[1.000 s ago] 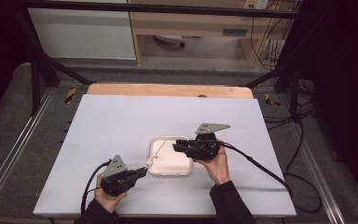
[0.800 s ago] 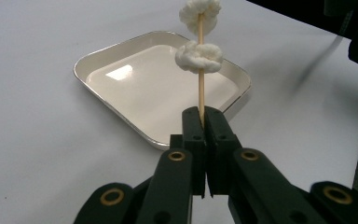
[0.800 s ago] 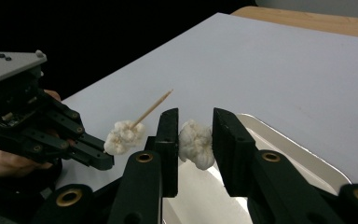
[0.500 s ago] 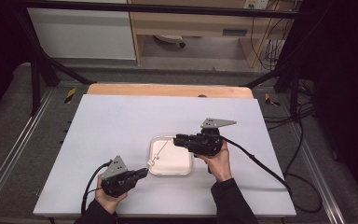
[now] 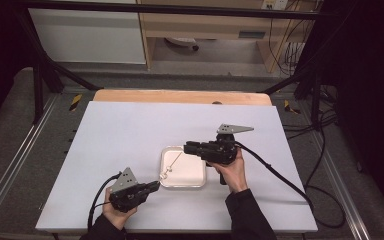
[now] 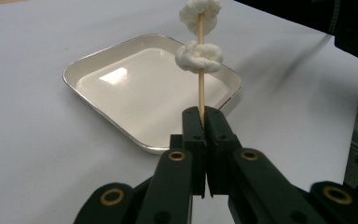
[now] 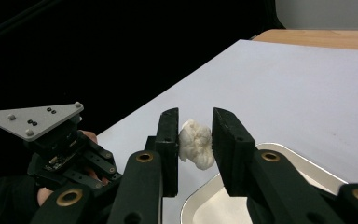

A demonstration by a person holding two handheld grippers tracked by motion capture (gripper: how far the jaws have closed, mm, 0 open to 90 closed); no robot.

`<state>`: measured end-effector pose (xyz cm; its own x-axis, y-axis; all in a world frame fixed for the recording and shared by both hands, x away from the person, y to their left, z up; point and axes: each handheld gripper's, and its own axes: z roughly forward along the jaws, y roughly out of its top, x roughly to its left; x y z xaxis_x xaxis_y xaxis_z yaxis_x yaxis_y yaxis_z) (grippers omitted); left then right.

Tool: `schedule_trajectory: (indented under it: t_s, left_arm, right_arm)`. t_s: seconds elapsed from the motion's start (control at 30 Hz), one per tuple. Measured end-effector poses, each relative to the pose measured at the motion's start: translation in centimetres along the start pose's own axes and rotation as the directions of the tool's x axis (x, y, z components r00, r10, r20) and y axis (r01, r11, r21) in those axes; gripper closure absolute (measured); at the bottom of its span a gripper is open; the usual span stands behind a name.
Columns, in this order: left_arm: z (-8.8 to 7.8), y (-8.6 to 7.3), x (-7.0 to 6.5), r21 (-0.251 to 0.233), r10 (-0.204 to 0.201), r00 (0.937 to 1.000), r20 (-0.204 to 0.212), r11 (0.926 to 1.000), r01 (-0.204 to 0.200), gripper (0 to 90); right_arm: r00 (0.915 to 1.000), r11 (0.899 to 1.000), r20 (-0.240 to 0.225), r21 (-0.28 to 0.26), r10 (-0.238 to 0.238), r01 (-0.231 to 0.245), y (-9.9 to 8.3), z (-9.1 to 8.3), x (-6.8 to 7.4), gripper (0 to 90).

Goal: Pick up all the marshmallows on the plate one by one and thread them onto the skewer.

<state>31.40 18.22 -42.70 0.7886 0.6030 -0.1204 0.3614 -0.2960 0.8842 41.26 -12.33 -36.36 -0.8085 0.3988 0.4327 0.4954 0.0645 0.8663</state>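
A thin wooden skewer (image 6: 200,88) stands between the jaws of my left gripper (image 6: 203,114), which is shut on its lower end. Two white puffy pieces (image 6: 199,56) are threaded on it, one above the other. In the high view the left gripper (image 5: 152,186) sits at the near-left corner of the white tray (image 5: 190,172), with the skewer (image 5: 172,164) slanting over the tray. My right gripper (image 7: 195,126) is shut on a third white puffy piece (image 7: 196,143). It hangs over the tray's far edge (image 5: 187,148), pointing left.
The tray (image 6: 98,65) lies on a white tabletop (image 5: 130,135) with a wooden strip (image 5: 180,96) along its far edge. Black cables (image 5: 280,175) trail from both grippers to the right and the near edge. Metal frame rails flank the table.
The right gripper has drifted slightly up the picture with the white piece still held. The left gripper and skewer have stayed where they were.
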Motion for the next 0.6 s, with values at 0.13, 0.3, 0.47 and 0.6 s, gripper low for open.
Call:
schedule_trajectory:
  t_s: [0.13,0.3,0.47,0.6]
  left_arm:
    - [0.01,0.01,-0.04,-0.001,0.004,1.0000,0.002,1.0000,-0.004,87.9]
    - [0.03,0.01,-0.08,-0.001,0.004,1.0000,0.004,1.0000,-0.004,87.9]
    - [0.01,0.00,-0.11,-0.002,0.008,1.0000,0.005,1.0000,-0.008,87.9]
    - [-0.05,0.00,-0.12,-0.009,0.014,0.9999,0.008,0.9999,-0.014,88.0]
  right_arm:
    - [0.9999,1.000,-0.009,0.001,0.009,-0.009,-0.11,0.18,-0.05,72.7]
    - [0.9994,1.000,-0.029,0.002,0.021,-0.021,-0.19,0.33,-0.05,72.6]
    - [0.9988,1.000,-0.040,0.013,0.028,-0.028,-0.43,0.58,-0.08,72.5]
    - [0.9981,0.999,-0.047,0.019,0.040,-0.039,-0.54,0.68,-0.07,72.3]
